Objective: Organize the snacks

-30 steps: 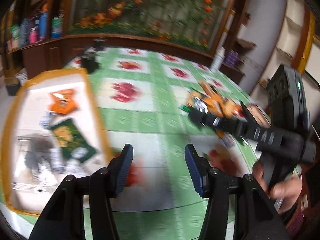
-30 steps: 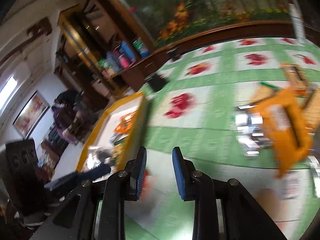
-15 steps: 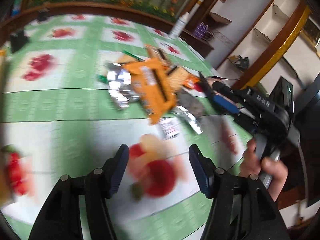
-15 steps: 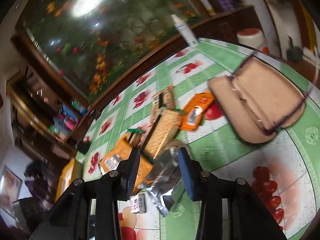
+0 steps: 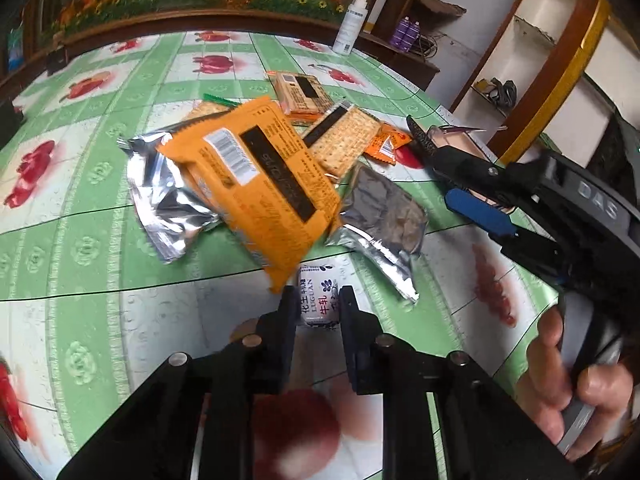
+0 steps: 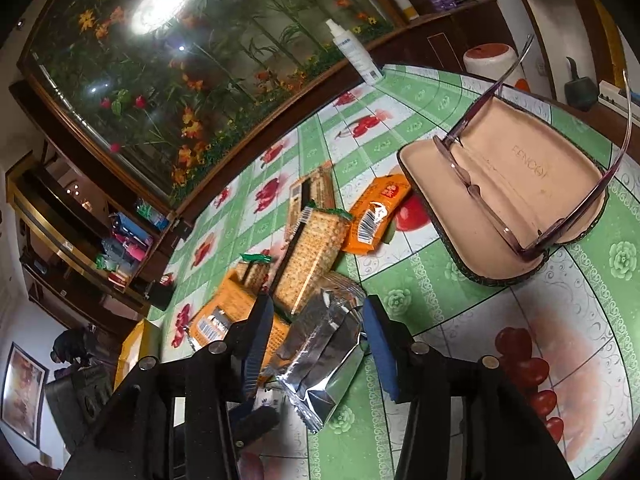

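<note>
Glasses case (image 6: 504,184) in right view only; white candy (image 5: 319,298) in left

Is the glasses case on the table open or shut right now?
Open. The glasses case lies with its lid folded back and beige lining exposed, and a pair of glasses rests across it with arms unfolded.

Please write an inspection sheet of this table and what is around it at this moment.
Surface: table with green checked cloth, fruit prints.
Job's things: large orange packet on a silver packet; cracker packs; small white candy.
Clutter: open glasses case with glasses; spray bottle.
Grippers: left gripper closed on the candy; right gripper open around another silver packet.
Cables: nothing seen.
Surroundings: flower mural, shelves.
</note>
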